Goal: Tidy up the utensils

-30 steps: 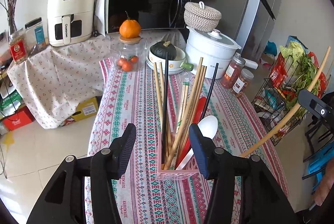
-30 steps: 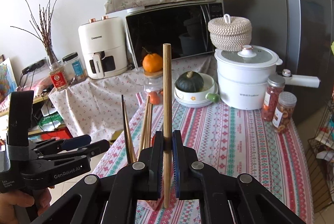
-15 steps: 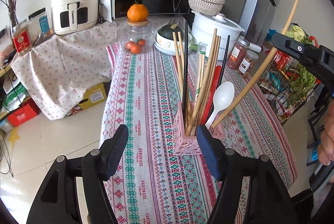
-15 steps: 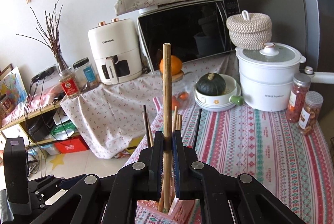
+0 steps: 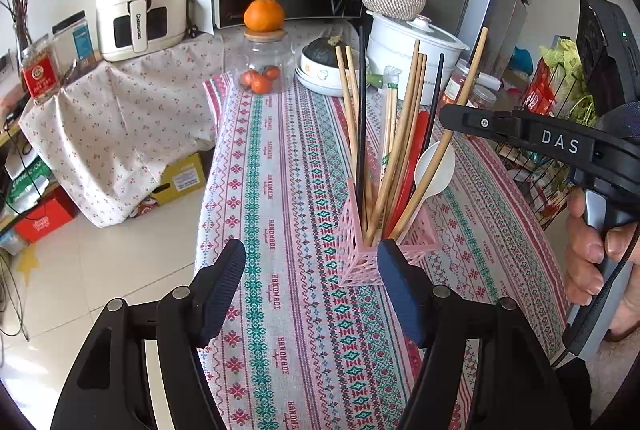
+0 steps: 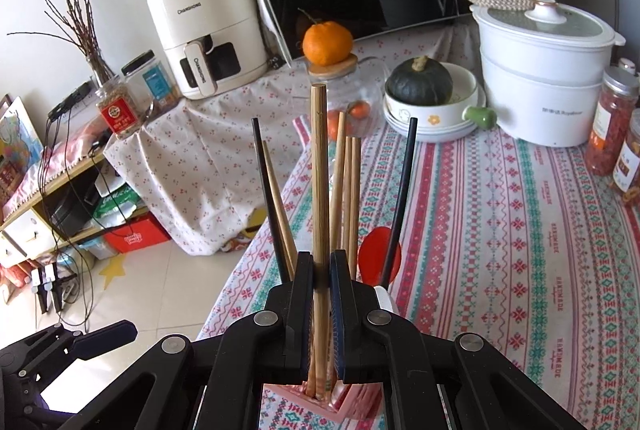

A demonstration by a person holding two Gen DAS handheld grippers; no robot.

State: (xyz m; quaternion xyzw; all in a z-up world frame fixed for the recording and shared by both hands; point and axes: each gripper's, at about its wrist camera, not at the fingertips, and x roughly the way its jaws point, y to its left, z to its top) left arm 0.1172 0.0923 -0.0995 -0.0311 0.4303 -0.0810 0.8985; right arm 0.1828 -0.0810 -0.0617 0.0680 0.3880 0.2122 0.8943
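The right gripper [image 6: 321, 278] had its jaws clamped tight on a long wooden chopstick [image 6: 319, 165], whose lower end already sat inside the pink holder [image 5: 362, 262] near the front edge of the table [image 5: 304, 330]. The left gripper [image 5: 312, 286] hung just in front of the holder with its jaws wide apart and nothing between them; they touched neither the holder nor anything in it.

The holder looked light and was crowded with other chopsticks [image 5: 408, 133], a white spoon [image 5: 434, 165] and a red utensil [image 5: 416, 149]. With the chopstick slanted across it and nothing bracing the base, a sideways drag from the right hand could probably have tipped the holder or slid it toward the table edge. If the jaws let go while the stick leaned so far out, its long upper part might have levered it back out or knocked the spoon. The left gripper's right finger [image 5: 396, 294], just beside the holder, could also have nudged it.
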